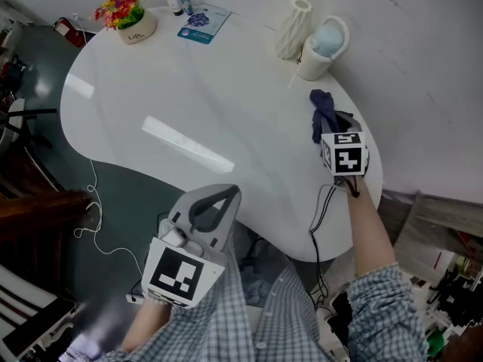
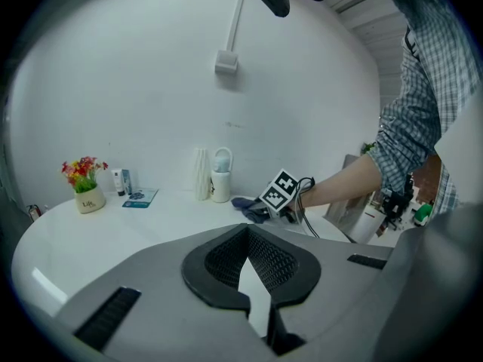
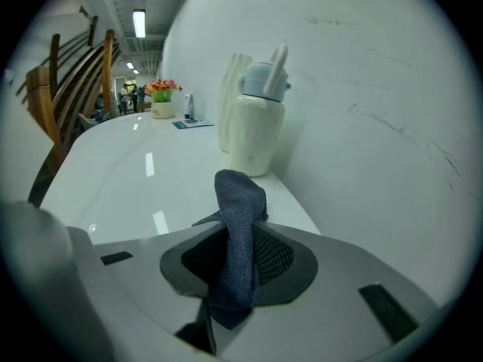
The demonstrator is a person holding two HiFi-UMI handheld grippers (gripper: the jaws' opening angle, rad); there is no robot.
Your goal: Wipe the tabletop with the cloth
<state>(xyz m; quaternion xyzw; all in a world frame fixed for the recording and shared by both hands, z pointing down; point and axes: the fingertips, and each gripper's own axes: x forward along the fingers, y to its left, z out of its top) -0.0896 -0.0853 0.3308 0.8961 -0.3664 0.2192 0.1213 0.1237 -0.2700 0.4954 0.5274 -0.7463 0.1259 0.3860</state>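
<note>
A dark blue cloth (image 1: 323,110) rises from the right part of the white tabletop (image 1: 189,89), close to the wall. My right gripper (image 1: 334,125) is shut on it. In the right gripper view the cloth (image 3: 240,202) stands up between the pads, its top folded over, with the table (image 3: 151,164) stretching ahead. My left gripper (image 1: 226,194) hangs at the table's near edge, shut with nothing in it. In the left gripper view its tips (image 2: 246,231) meet above the table (image 2: 113,225), and the cloth (image 2: 247,207) shows far off beside the right gripper's marker cube.
A white ribbed vase (image 1: 293,27) and a white cup with a pale blue thing (image 1: 324,45) stand just beyond the cloth. A flower pot (image 1: 132,19), a small tube (image 1: 177,2) and a leaflet (image 1: 204,23) sit at the far edge. A cable (image 1: 94,202) hangs at the left.
</note>
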